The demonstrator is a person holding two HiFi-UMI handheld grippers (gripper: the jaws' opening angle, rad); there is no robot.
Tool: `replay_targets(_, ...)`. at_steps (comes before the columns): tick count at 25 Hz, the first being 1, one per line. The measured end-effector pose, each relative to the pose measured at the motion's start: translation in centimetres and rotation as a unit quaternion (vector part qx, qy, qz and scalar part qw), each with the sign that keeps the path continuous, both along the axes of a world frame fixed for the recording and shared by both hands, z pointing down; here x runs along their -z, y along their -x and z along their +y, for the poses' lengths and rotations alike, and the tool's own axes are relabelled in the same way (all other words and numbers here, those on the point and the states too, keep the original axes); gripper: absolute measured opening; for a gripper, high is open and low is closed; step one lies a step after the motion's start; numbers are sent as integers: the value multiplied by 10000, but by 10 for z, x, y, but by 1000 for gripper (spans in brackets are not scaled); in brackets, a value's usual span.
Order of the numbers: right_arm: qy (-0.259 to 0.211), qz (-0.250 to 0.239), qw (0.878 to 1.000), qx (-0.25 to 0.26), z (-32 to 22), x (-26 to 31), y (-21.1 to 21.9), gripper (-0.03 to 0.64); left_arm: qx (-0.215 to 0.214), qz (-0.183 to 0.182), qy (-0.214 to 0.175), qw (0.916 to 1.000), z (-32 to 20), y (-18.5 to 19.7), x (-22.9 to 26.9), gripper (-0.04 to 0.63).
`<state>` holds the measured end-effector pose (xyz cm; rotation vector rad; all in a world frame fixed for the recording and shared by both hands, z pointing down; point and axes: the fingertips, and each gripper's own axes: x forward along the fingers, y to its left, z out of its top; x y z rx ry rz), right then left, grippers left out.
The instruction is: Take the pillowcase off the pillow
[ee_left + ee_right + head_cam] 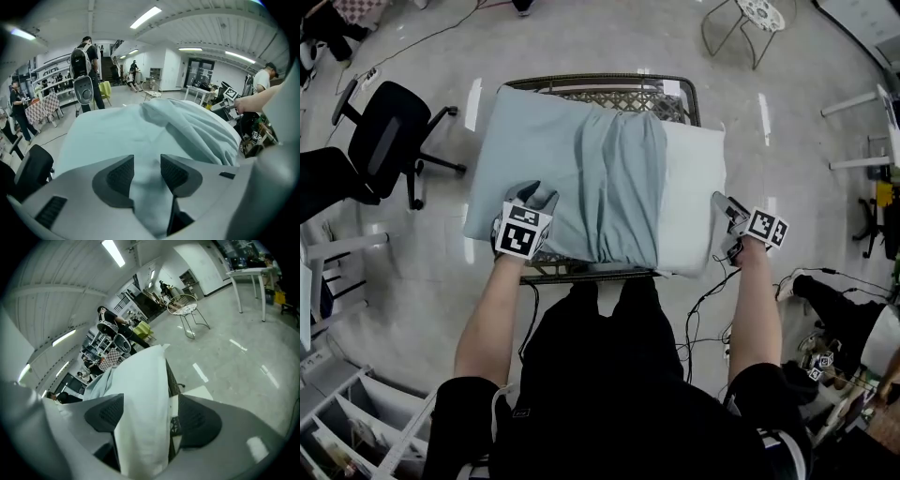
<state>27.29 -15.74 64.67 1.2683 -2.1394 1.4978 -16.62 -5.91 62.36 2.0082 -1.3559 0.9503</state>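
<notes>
- Pillowcase point(581, 178), grey-blue, lies over the pillow point(694, 197) on a wire rack point(609, 89), bunched mid-length; the pillow's white 3 o'clock end is bare.
- Left hand-held gripper point(536, 202), at the 7 o'clock edge, pinches pillowcase cloth.
- Right hand-held gripper point(727, 225) straddles the bare pillow's 4 o'clock corner, jaws apart and not clamped.
- Stripping looks about halfway done. Next, the right should clamp the pillow while the left draws cloth toward 9 o'clock.

Blue-green pillowcase point(534, 159) half off white pillow point(694, 202)
Case bunched mid-length, covering the left part; right end bare; both flat on a wire rack point(609, 91).
</notes>
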Motion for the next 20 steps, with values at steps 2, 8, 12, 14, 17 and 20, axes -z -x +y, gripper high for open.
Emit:
replay_targets(2,210,-36,9995,235,38,-4,2,393,-39,-28,-68,10000,7,8,0,183)
replay_targets(8,612,-300,9961,557,108,-22,36,482,-176,-2,-14,9998,37,1,4,186)
replay_targets(12,549,-307,9973,380,108,-35,43,482,-186,366,286,9987,77,-41,-1,201)
replay_targets(14,522,-407,9971,379,107,-37,49,480,-274,374,463,9979,100,-68,-12,218)
replay_targets(17,447,-701,9954,479,109,-34,60,431,-246,94,459,9986,114,-87,-30,262)
replay_targets(20,284,-927,9930,676,107,-21,66,337,-95,-244,316,9992,104,-86,-39,265)
